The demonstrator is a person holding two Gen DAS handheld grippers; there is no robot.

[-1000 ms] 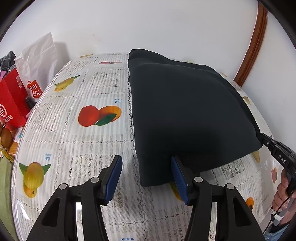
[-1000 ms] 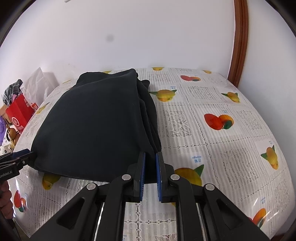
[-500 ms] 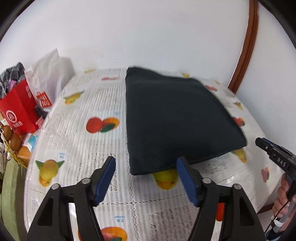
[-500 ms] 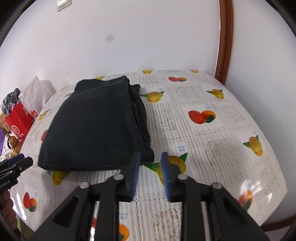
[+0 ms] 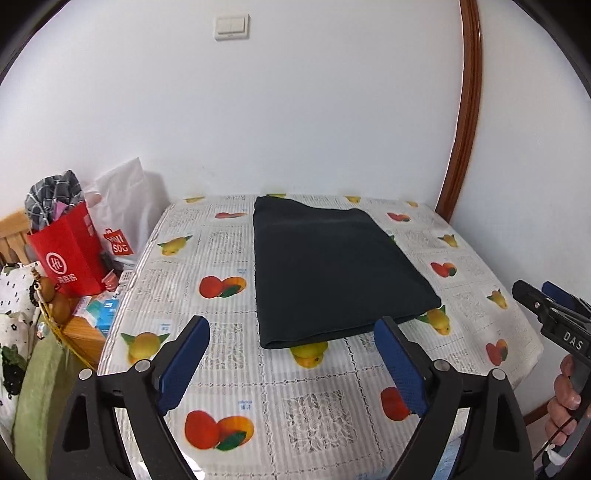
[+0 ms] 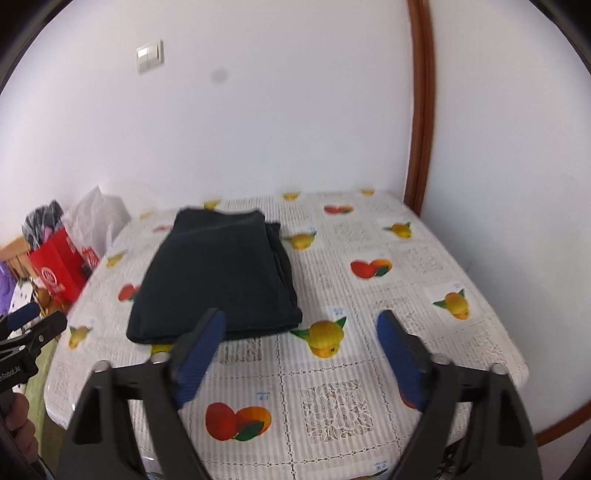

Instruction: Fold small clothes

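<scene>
A dark folded garment (image 5: pixel 328 269) lies flat on the fruit-print tablecloth (image 5: pixel 207 266), its layered edges showing on the right side in the right wrist view (image 6: pixel 225 273). My left gripper (image 5: pixel 291 365) hangs above the table's near part, well back from the cloth's front edge, jaws opening wide with nothing between them. My right gripper (image 6: pixel 299 354) is likewise raised and pulled back, jaws opening, nothing held. Each gripper shows at the other view's edge: the right one (image 5: pixel 554 314) held by a hand, the left one (image 6: pixel 26 332).
A red paper bag (image 5: pixel 70 258) and a white shopping bag (image 5: pixel 122 221) stand left of the table, with clutter and a green cushion (image 5: pixel 37 387) below them. A white wall with a light switch (image 5: pixel 232 27) and a brown door frame (image 5: pixel 461 129) bound the far side.
Both grippers let go of the garment's near corners, opened wide, and pulled back and upward. The garment settled flat on the table.
</scene>
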